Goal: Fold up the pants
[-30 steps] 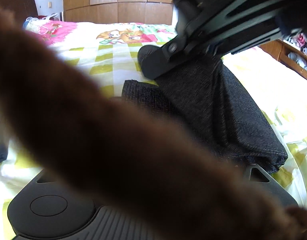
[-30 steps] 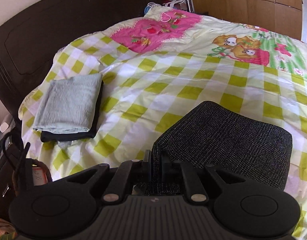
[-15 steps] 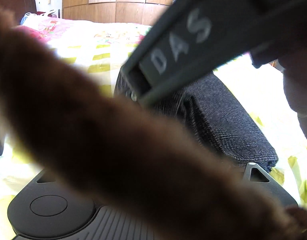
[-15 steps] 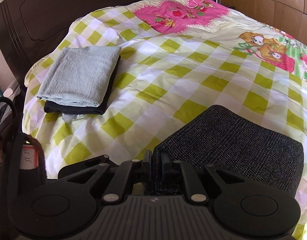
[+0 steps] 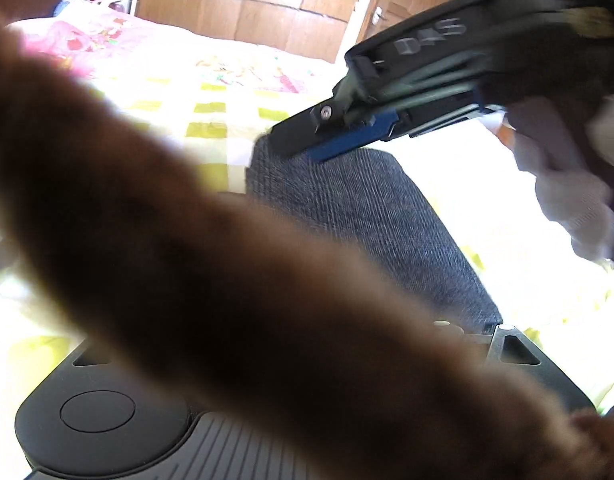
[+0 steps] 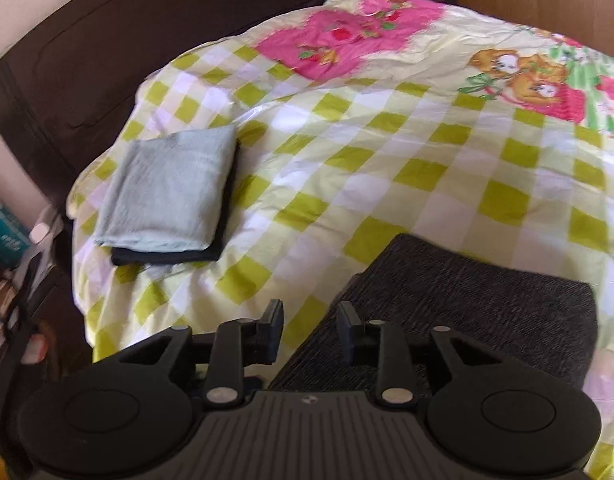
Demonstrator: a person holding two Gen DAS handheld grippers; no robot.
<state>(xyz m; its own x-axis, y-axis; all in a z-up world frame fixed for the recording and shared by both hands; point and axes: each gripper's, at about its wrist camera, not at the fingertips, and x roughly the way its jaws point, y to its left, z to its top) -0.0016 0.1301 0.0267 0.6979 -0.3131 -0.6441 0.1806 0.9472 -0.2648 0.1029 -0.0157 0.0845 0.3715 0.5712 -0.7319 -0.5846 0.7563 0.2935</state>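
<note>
Sleeve: a blurred brown sleeve (image 5: 235,280) crosses the left wrist view and hides most of it.
Left tongs: their tips are behind the sleeve; only the black body (image 5: 107,420) shows at the bottom, so I cannot tell whether they are apart or together.
Stack: in the right wrist view a folded pale towel (image 6: 167,192) lies on a dark cloth, on the left of the bed (image 6: 387,152), well apart from the pants.
Pants: folded into a dark grey block (image 6: 467,312), lying flat on the checked bedspread, low and right of centre.
Right tongs: (image 6: 309,332) spread apart, clamped on nothing; the near left corner of the pants lies under the right finger (image 6: 347,332), and the left finger is over bare bedspread.
Blur: both views are smeared.
</note>
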